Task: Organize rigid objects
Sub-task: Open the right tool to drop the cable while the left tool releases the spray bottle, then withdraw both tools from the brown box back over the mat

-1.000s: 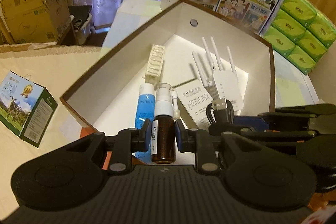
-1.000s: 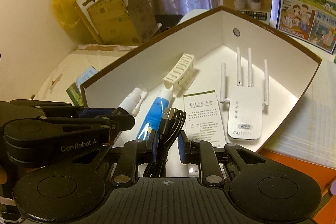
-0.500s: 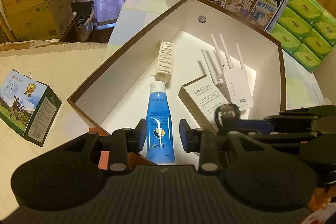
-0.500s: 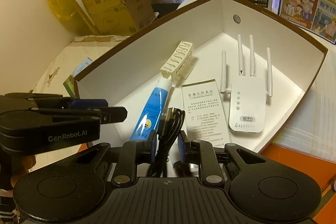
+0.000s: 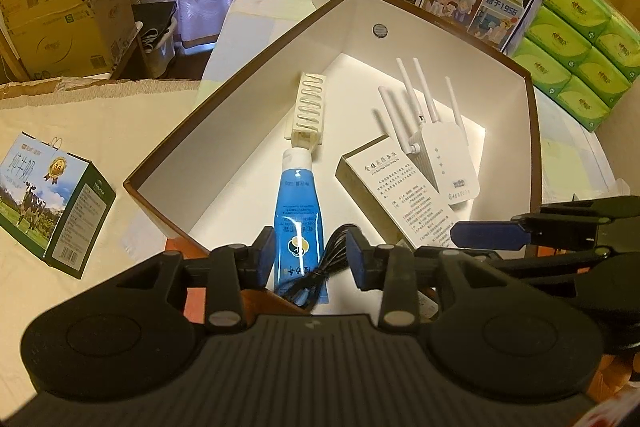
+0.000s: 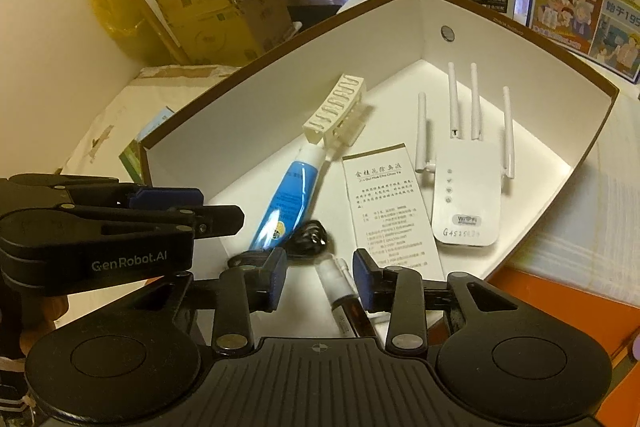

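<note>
Two claws hang over the near corner of the open box [image 5: 248,95], jaws parting, nothing pressed between their pads. Left claw [image 5: 310,251]: released, with the blue tube [image 5: 298,211] and the black cable [image 5: 316,277] visible below its gap. Right claw [image 6: 320,273]: released, above the spray bottle [image 6: 340,291], which lies on the box floor at the near corner.

Near row. The spray bottle is judged rigid, light and smooth; its clear cap end looks weakest, so the body is the better hold. The black cable [image 6: 308,239], a loose coil, is limp and will sag or snag; it is best pinched across the bundled strands. The blue tube [image 6: 280,203] is judged soft-walled and slippery; a grip near the stiff cap avoids squeezing it.

Middle. The paper carton [image 5: 396,195] lies flat beside the tube; probably light and crushable, it is best taken across its narrow faces.

Far row. The white WiFi repeater [image 6: 466,195] lies face up, its four thin antennas pointing toward the back corner; the body is stiff, the antennas are likely fragile and should not be gripped. The cream hair claw clip [image 6: 336,111] lies just beyond the tube's cap; it is judged rigid, with brittle teeth.

The box rests on the worktop [image 5: 80,131].
</note>
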